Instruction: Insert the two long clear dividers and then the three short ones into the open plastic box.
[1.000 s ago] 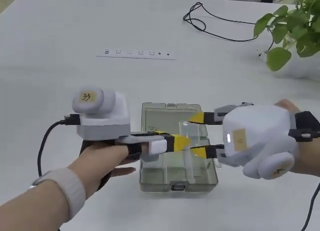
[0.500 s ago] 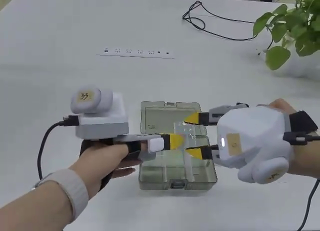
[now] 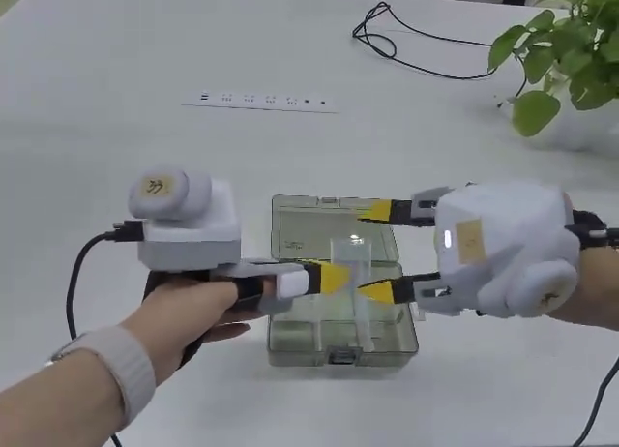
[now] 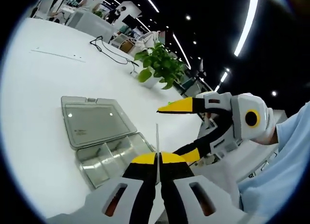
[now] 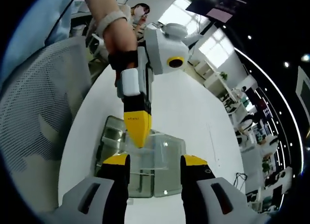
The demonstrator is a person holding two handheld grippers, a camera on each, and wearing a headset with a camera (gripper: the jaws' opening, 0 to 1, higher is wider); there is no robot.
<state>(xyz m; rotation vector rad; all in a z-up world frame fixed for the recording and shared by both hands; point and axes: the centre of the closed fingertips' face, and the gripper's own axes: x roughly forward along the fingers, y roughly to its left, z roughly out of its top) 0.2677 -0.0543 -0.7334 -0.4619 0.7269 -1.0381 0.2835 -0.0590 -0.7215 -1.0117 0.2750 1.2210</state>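
1. A person's left hand (image 3: 184, 316), with a pale band on the wrist, gripped the white left gripper with yellow-tipped jaws (image 3: 334, 277) just left of the open, grey-tinted clear plastic box (image 3: 300, 348). The gripper reached in over the box's left side.
2. The left gripper's jaws were pressed together on a short clear plastic divider (image 3: 354, 255). In the left gripper view the divider (image 4: 156, 136) showed edge-on as a thin line rising from between the tips (image 4: 157, 158).
3. The divider was held upright over the middle of the box, about where the flat-lying lid meets the base. Whether it touched the box could not be determined.
4. Another clear strip appeared to stand inside the box's base, running from the front wall towards the hinge.
5. The white right gripper (image 3: 375, 251) came in from the box's right side. Its jaws were spread wide, holding nothing, one tip over the lid and one over the base, with the divider near them.
6. Behind the box lay a flat white power strip (image 3: 261, 102) and a black cable (image 3: 406, 52). A green leafy plant (image 3: 566, 50) stood to the far right.
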